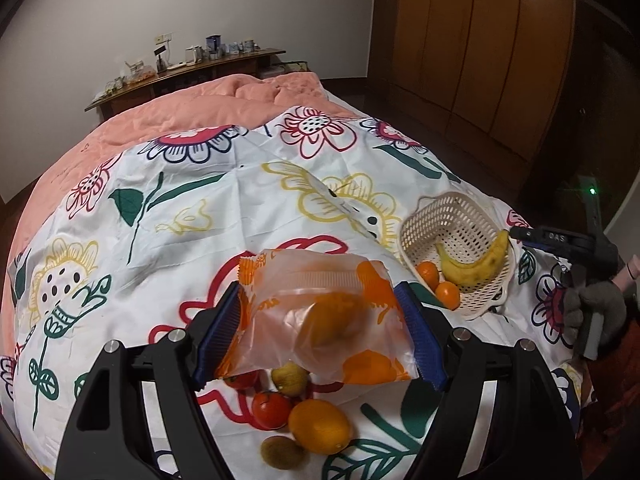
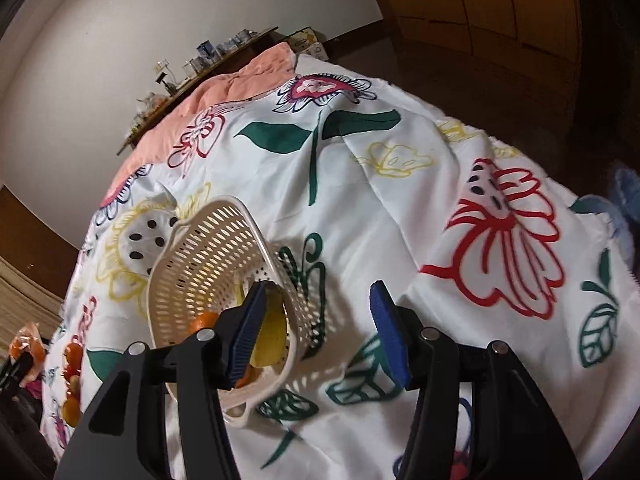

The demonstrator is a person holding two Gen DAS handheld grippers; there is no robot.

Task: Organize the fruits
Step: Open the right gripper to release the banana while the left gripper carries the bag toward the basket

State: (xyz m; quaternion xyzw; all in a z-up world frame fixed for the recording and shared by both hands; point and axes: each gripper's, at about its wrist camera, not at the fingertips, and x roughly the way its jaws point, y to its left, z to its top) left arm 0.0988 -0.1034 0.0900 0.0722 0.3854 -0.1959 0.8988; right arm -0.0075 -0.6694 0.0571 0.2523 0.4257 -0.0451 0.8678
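The right claw (image 2: 316, 332) hangs with jaws apart over the flowered bedsheet (image 2: 400, 200), its left pad at the rim of the white basket (image 2: 192, 280) holding a banana (image 2: 272, 340).

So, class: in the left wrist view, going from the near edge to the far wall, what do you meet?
Kiwi → large orange → tomato → plastic bag → basket → pink quilt → wooden shelf.
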